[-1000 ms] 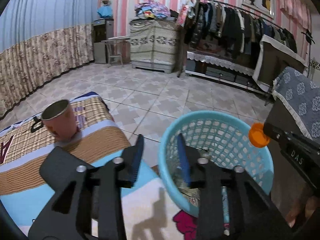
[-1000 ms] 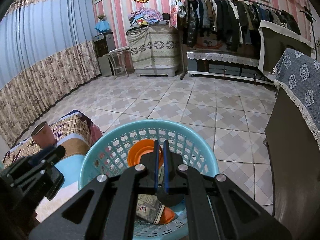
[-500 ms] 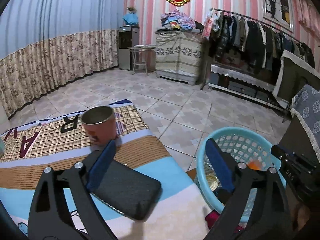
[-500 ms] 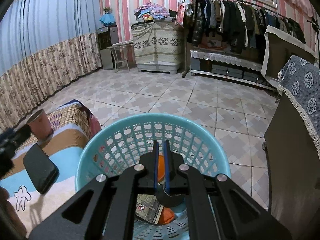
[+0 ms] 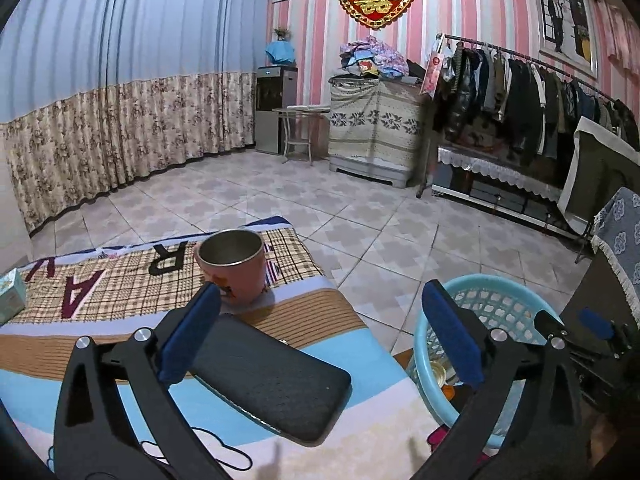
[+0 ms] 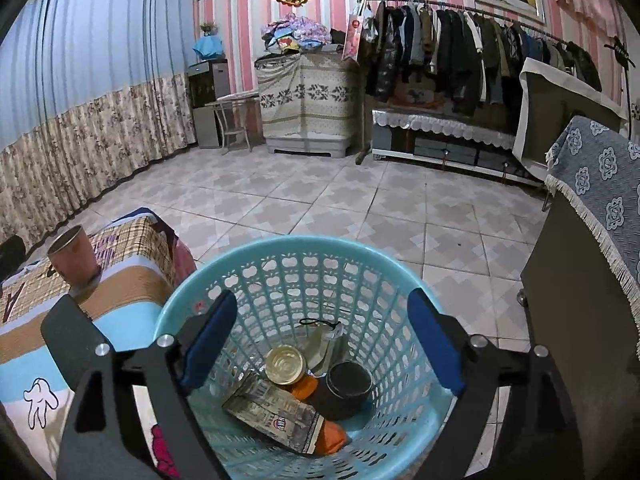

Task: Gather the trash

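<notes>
In the right wrist view, my right gripper (image 6: pixel 322 302) hangs over the light blue basket (image 6: pixel 280 248). Its jaws are opening, with nothing between the blue pads (image 6: pixel 208 340). In the basket lie a round tin (image 6: pixel 285 364), a black cup (image 6: pixel 348 384), a printed carton (image 6: pixel 276 416) and an orange piece (image 6: pixel 335 436). My left gripper (image 5: pixel 320 292) is over the bed. Its jaws are opening wide and hold nothing. A flat black case (image 5: pixel 272 380) lies under it, and a pink metal-lined cup (image 5: pixel 232 268) stands beyond. The basket (image 5: pixel 500 312) stands to the right.
The bed's patterned blanket (image 5: pixel 100 280) has a small teal box (image 5: pixel 12 292) at its left edge. A dark cabinet under a blue cloth (image 6: pixel 580 280) stands right of the basket. Tiled floor (image 5: pixel 320 200) stretches to a clothes rack (image 5: pixel 520 92) and a covered chest (image 5: pixel 372 136).
My right gripper went from shut to wide open over the basket, and the orange piece now lies inside. My left gripper opened and swung left, from the basket to over the bed.
</notes>
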Demonstrator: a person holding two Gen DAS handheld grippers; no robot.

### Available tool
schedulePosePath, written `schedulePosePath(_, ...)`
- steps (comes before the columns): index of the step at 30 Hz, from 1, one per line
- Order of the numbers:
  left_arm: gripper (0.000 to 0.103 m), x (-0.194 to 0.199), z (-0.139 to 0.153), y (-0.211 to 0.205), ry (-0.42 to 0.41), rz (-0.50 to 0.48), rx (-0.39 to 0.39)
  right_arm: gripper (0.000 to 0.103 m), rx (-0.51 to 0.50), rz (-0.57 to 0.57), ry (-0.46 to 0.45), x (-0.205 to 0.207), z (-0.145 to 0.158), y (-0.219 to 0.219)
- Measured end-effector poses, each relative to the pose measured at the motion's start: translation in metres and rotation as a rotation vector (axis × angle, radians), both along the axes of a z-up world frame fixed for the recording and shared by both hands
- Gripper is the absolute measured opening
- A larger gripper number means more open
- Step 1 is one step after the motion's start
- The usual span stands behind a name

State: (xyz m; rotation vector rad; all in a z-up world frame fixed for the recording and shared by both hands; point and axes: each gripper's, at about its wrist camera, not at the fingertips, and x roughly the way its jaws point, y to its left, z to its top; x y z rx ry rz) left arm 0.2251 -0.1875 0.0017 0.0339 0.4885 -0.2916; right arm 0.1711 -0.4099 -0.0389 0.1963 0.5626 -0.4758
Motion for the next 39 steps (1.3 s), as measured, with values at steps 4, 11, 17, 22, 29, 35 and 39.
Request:
schedulePosePath(4,0.097,-0.003,0.004,0.005,-0.020,0.017,0.021,0.086,-0.001,0.013,0.003,0.001,0.000,0.005)
schedulePosePath(11,0.098,-0.019,0.013,0.037,-0.059,0.085,0.040,0.095,-0.024,0.035,-0.062,-0.010,0.019,0.022)
schedulePosePath(17,0.098,-0.045,0.024,0.077,-0.094,0.173,0.044,0.096,-0.055,0.108,-0.121,-0.030,0.039,0.061)
schedulePosePath(22,0.098,-0.070,0.030,0.101,-0.122,0.246,0.089,0.098,-0.073,0.204,-0.187,-0.053,0.049,0.103)
schedulePosePath(29,0.098,-0.125,0.029,0.129,-0.141,0.284,0.119,0.098,-0.087,0.320,-0.202,-0.082,0.052,0.155)
schedulePosePath(35,0.098,-0.171,0.025,0.154,-0.134,0.308,0.142,0.098,-0.036,0.368,-0.215,-0.113,0.050,0.177)
schedulePosePath(39,0.098,-0.195,0.031,0.185,-0.125,0.325,0.051,0.098,-0.038,0.390,-0.222,-0.130,0.048,0.193)
